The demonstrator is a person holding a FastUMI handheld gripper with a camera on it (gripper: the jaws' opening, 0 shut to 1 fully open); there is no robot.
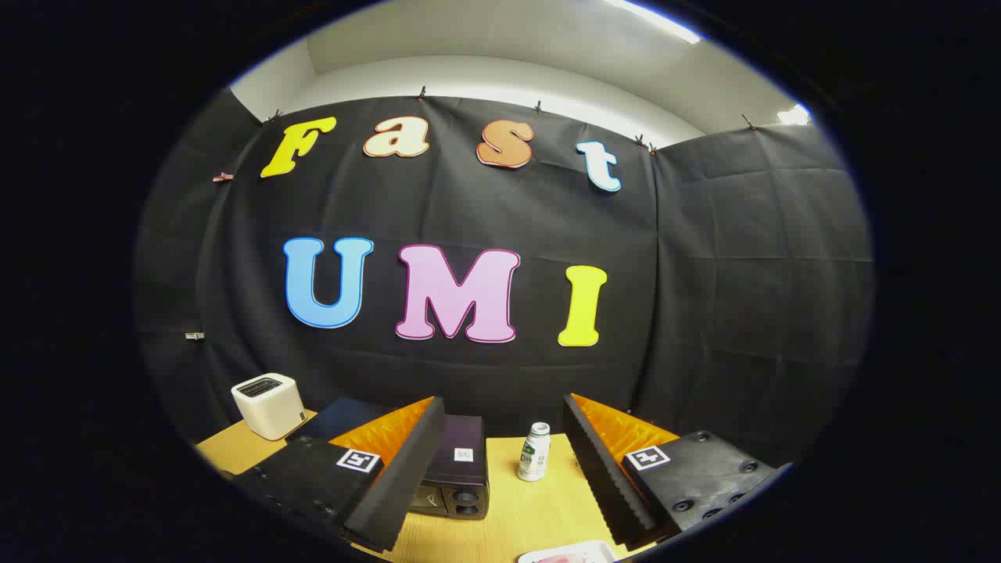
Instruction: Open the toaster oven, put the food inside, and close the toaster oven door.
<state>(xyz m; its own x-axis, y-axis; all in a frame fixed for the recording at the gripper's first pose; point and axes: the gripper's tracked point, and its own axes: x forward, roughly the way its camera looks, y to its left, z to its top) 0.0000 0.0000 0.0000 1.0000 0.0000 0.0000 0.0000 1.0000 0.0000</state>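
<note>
Wooden table [539, 508] before black cloth wall | toaster oven [457, 473], bottle [535, 452] ahead | tongs [500, 500] wide, empty

Bright ceiling light above, sharp centre, fisheye-curved edges

The left finger hides part of the toaster oven [457, 469]; the plate [567, 555] is cut off.
</note>
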